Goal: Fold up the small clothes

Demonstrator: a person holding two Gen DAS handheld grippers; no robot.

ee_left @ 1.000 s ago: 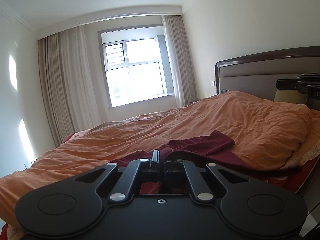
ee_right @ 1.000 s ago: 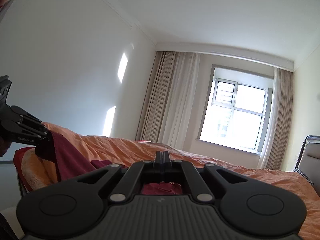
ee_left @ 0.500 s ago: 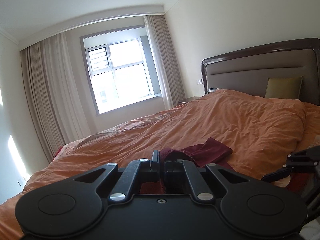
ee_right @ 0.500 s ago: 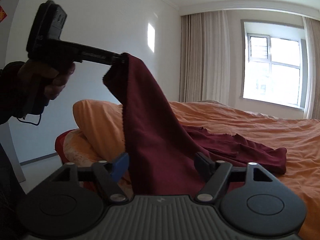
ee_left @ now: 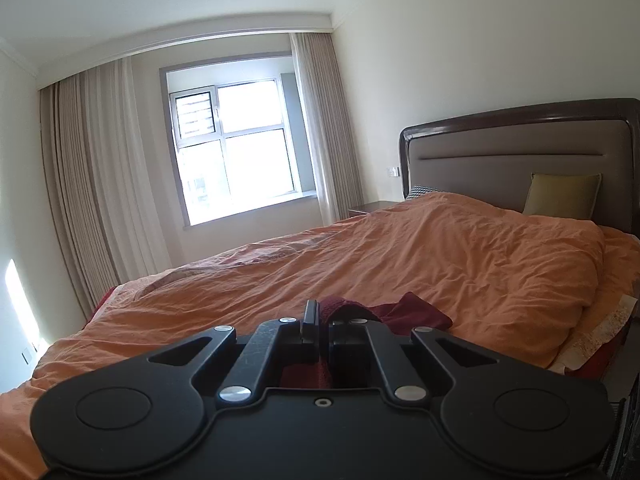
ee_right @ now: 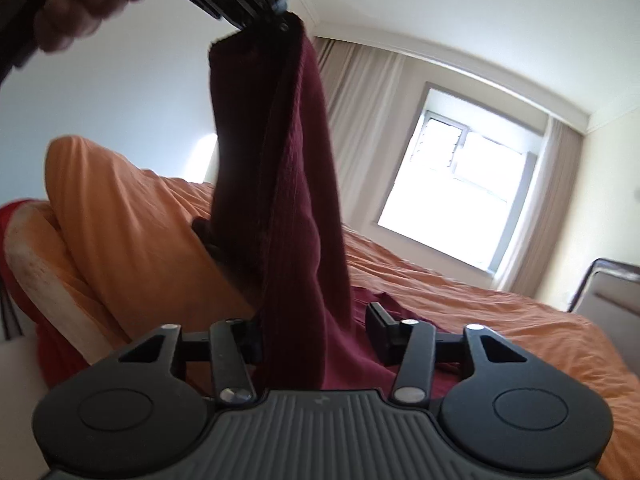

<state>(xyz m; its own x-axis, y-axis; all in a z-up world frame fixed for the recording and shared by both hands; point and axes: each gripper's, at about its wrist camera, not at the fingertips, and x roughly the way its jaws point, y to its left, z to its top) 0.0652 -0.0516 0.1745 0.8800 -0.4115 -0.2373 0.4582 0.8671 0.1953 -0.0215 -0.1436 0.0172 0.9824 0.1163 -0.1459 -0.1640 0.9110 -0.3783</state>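
A dark red garment [ee_right: 280,184] hangs in a long strip from my left gripper [ee_right: 276,20], which is shut on its top edge high at the upper left of the right wrist view. In the left wrist view the left gripper [ee_left: 322,316] is shut on a fold of the garment [ee_left: 404,314], whose lower end lies on the orange duvet [ee_left: 440,264]. My right gripper [ee_right: 316,328] is open low down, and the hanging cloth passes between its fingers [ee_right: 382,322]. The garment's tail rests on the bed behind it.
The bed has a padded headboard [ee_left: 520,160] with an olive cushion [ee_left: 560,196]. A window [ee_left: 236,160] with curtains is at the far wall. The bed's near edge with a red sheet [ee_right: 52,344] is at the lower left of the right wrist view.
My left gripper has lifted the garment higher, so it hangs longer. My right gripper was shut a second ago and now stands open around the hanging cloth.
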